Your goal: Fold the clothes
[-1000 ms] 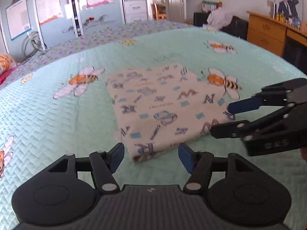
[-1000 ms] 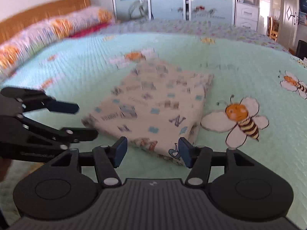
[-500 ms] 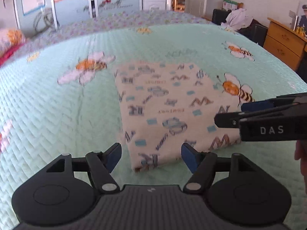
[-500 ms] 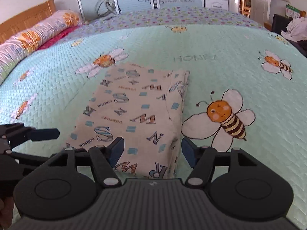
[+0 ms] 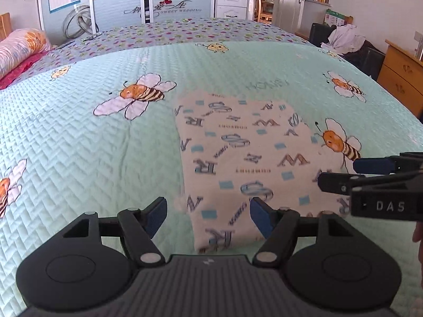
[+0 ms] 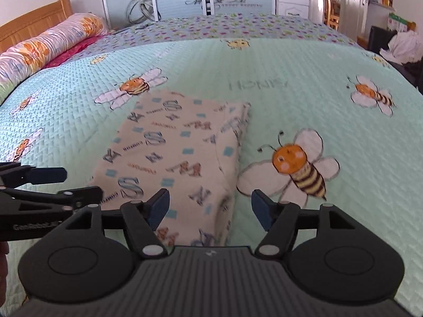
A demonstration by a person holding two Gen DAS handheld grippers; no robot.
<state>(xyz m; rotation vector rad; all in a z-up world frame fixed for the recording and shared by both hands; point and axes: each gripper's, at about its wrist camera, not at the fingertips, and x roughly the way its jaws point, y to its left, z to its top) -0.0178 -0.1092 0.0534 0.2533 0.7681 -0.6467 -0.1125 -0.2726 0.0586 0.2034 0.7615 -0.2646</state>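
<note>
Two hand-held grippers hang over a bed (image 5: pixel 79 142) with a green bee blanket. One folded cloth (image 5: pixel 246 158) with letters on it lies flat near the bed's close edge. A long flowery pillow (image 6: pixel 39 50) sits at the far left corner. The left hand-held gripper (image 5: pixel 207 215) is spread apart and holds nothing. The right hand-held gripper (image 6: pixel 210 211) is opening, and empty too. Both tilt down at the cloth.

bee-print bedspread (image 5: pixel 79 142) | floral bolster (image 6: pixel 45 47) at headboard (image 6: pixel 34 23) | wooden dresser (image 5: pixel 401 71) right | white drawers (image 5: pixel 231 0) behind
</note>
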